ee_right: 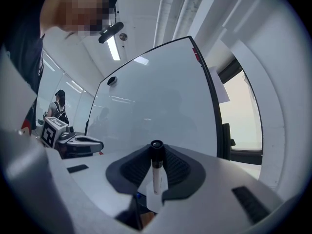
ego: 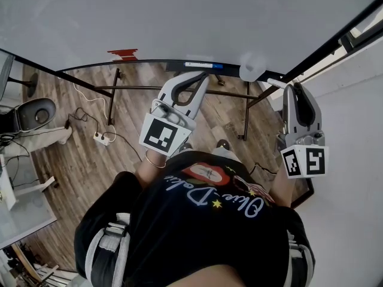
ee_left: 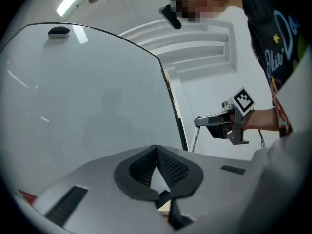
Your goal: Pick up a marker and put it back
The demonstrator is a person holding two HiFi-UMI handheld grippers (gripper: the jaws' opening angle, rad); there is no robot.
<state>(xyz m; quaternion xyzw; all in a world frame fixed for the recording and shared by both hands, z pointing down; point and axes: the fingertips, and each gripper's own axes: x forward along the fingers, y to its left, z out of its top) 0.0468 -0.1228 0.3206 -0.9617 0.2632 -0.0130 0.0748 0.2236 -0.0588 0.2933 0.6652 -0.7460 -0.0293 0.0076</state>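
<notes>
My right gripper (ego: 291, 89) is shut on a white marker (ego: 276, 83) with a black cap, held close to the whiteboard's (ego: 179, 17) right end. In the right gripper view the marker (ee_right: 156, 168) stands upright between the pads, cap toward the board (ee_right: 156, 96). The left gripper view shows the right gripper (ee_left: 214, 123) with the marker (ee_left: 195, 139) hanging from its tip. My left gripper (ego: 200, 78) hovers near the board's lower edge; its jaws (ee_left: 157, 152) meet with nothing between them. The right gripper view shows it at the left (ee_right: 73, 143).
A black magnet (ee_left: 59, 31) sticks high on the board, and a red mark (ego: 122, 54) is on its surface. The board's black stand (ego: 179, 88) crosses the wooden floor. A power strip with cables (ego: 102, 139) and a chair (ego: 36, 113) lie left. A white wall (ego: 353, 130) stands right.
</notes>
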